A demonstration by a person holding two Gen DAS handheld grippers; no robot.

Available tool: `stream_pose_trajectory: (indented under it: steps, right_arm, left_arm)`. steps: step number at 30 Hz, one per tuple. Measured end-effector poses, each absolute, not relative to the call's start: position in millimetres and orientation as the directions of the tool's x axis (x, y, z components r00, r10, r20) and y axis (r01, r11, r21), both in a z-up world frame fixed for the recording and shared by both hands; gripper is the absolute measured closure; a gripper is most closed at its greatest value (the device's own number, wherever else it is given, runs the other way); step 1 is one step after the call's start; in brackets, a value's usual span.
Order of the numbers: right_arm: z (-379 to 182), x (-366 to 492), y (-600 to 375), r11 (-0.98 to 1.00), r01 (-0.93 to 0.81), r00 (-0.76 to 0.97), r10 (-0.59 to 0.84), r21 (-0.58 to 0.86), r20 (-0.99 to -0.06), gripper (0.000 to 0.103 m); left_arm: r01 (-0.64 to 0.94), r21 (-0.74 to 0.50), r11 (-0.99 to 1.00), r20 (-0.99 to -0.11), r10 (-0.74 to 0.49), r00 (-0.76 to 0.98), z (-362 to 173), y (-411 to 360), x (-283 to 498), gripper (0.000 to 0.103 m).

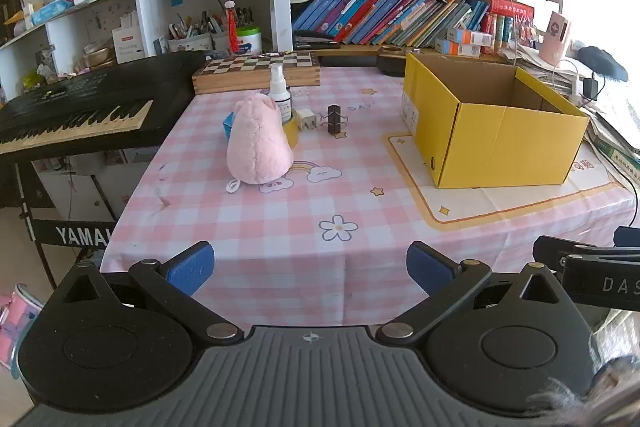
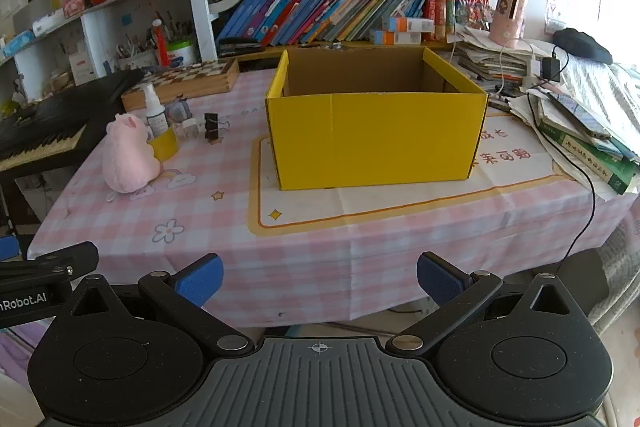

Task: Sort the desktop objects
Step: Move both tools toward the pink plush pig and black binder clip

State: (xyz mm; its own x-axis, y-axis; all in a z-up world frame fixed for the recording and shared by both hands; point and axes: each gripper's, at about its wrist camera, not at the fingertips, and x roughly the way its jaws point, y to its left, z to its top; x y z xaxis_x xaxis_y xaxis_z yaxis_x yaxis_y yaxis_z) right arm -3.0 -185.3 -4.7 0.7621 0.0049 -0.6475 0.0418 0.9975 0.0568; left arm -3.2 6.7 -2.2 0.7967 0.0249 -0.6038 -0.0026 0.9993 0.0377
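While both tools are held back at the near edge of the counter [image 1: 280, 227], the left gripper [image 1: 310, 267] is seen at the bottom of its frame with its blue pads [image 1: 192, 267] spread wide and nothing held between them. The right gripper [image 2: 320, 277] is likewise spread wide and empty at the bottom of its own frame, with one blue pad [image 2: 438, 279] on each side.

A pink checked cloth is laid over the counter. Left of centre in the left wrist view, a pink plush toy [image 1: 258, 143] is stood upright. Just behind it, a roll of yellow tape [image 1: 292, 131] is set, with a small spray bottle [image 1: 279, 91] rising inside or directly behind its ring; which cannot be told. A white plug adapter [image 1: 307, 120] is placed just beside the tape, and a black binder clip [image 1: 334, 119] stands near the adapter, apart from it.

On the right of that frame, an open yellow box [image 1: 492, 123] is rested on a cream mat [image 1: 480, 203]. Its visible interior is seen bare in the right wrist view. A chessboard case [image 1: 256, 71] is laid at the far edge, and a keyboard [image 1: 80, 107] is seen off the counter at the left.
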Motion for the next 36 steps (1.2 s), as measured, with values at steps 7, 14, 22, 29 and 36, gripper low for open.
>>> stream_pose_trajectory:
  steps: [7,14,22,29,36]
  right_arm:
    - [-3.8,-0.9,-182.3,0.998,0.033,0.764,0.007,0.050,-0.645,0.000]
    - [-4.5,-0.1,-181.5,0.998,0.031,0.764,0.009,0.050,-0.645,0.000]
    - [-4.9,0.3,-179.2,0.998,0.026,0.764,0.011,0.048,-0.645,0.000]
    - [-6.2,0.5,-176.1,0.999,0.018,0.761,0.017,0.048,-0.648,0.000]
    - [-6.5,1.7,-173.9,0.999,0.010,0.759,0.023,0.046,-0.650,0.000]
  left_arm:
    - [0.001,0.050,0.999,-0.593,0.029,0.805,-0.5,8.5,-2.5,0.000]
    - [0.022,0.051,0.998,-0.589,0.012,0.808,0.6,6.9,-2.4,0.000]
    - [0.023,0.053,0.998,-0.591,0.013,0.807,-0.7,7.0,-2.4,0.000]
    - [0.013,0.060,0.998,-0.600,0.025,0.800,-2.4,9.6,-1.3,0.000]
    - [0.007,0.062,0.998,-0.604,0.032,0.796,-3.1,11.2,-1.1,0.000]
